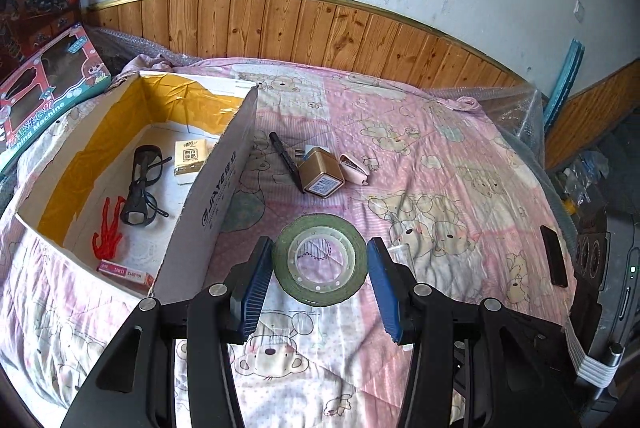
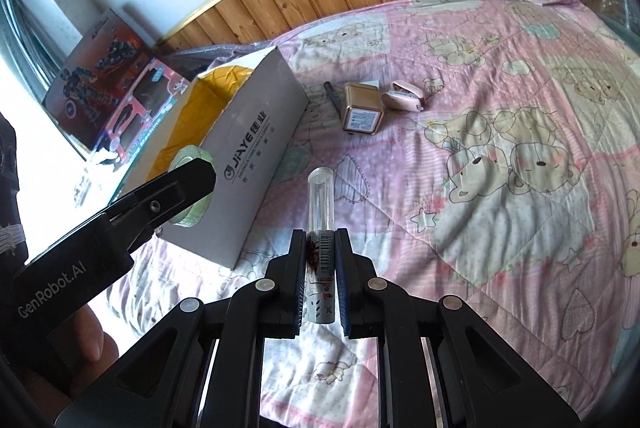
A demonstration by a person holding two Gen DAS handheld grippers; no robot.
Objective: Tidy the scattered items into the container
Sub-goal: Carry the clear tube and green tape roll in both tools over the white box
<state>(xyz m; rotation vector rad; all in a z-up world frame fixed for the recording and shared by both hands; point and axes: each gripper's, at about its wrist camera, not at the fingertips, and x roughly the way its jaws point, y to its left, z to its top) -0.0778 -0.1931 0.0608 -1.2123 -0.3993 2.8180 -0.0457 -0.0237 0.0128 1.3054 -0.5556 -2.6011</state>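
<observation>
Only the left wrist view looks into the open cardboard box [image 1: 224,163] on the quilted bed [image 1: 440,155], showing glasses [image 1: 142,183] inside. Beside the box, the left gripper [image 1: 320,260] grips a round green tape roll [image 1: 320,260]. The right gripper [image 2: 320,260] is clenched on a clear-capped tube [image 2: 320,203].

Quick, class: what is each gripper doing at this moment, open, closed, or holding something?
Left gripper: jaws closed on the green tape roll.
Right gripper: jaws closed on the clear-capped tube.
</observation>
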